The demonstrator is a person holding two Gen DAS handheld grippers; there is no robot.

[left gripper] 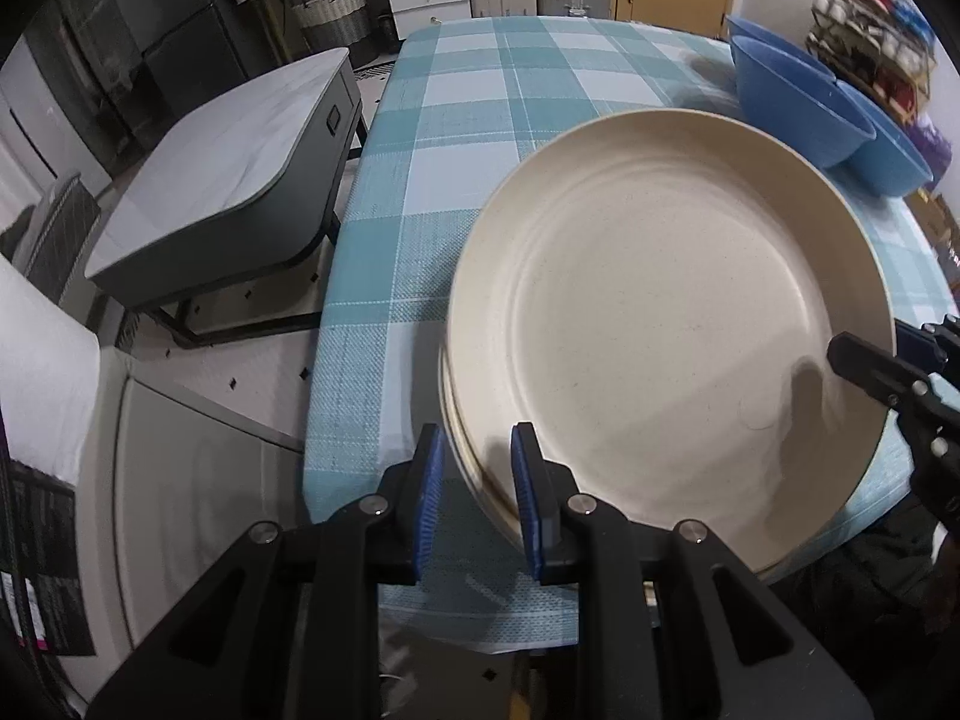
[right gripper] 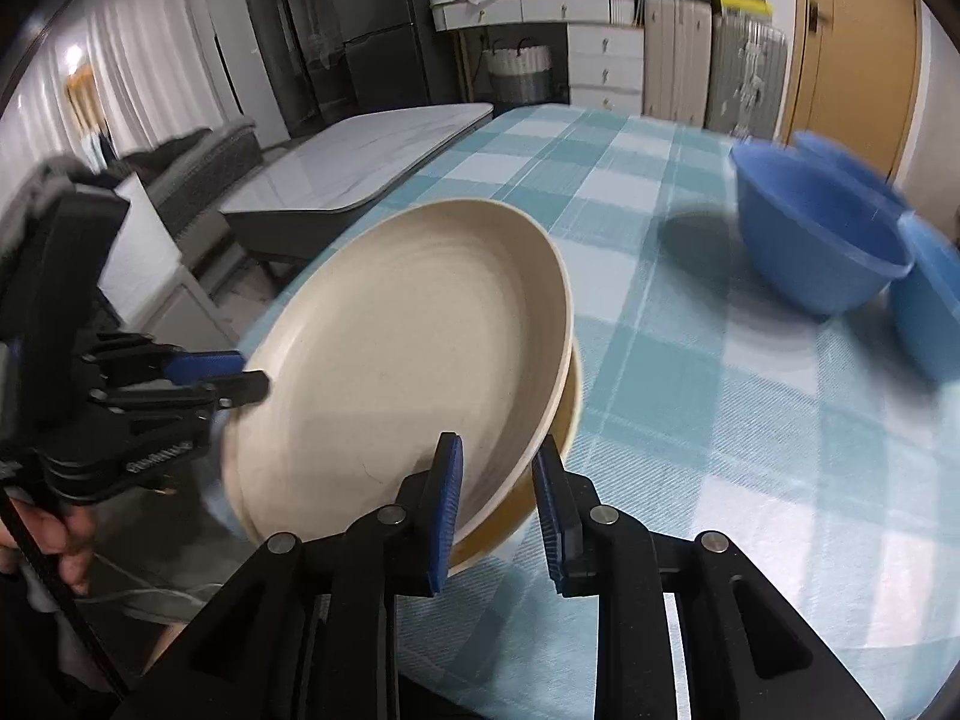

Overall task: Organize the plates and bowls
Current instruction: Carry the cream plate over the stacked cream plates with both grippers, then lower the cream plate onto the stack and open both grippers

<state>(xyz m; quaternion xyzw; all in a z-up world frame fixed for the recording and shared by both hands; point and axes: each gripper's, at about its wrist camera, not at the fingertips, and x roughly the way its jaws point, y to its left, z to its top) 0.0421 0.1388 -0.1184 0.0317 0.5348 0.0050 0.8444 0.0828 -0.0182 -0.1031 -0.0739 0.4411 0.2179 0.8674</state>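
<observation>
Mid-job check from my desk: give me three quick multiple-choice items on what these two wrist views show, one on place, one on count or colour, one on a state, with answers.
1. Where do the blue bowls stand relative to the cream plates?
A. Stacked on the plates
B. At the far end of the checked tablecloth, beyond the plates
C. On the grey side table

2. How many blue bowls show?
A. One
B. Two
C. Four

3. How does the top plate lie?
A. Flat on the cloth
B. Tilted, its right edge raised off the plate below
C. Upside down

Answers:
1 B: both views show the bowls past the plates on the cloth.
2 B: two bowls sit side by side.
3 B: the right wrist view shows a gap under its raised rim; the left gripper and right gripper straddle opposite rims.
</observation>
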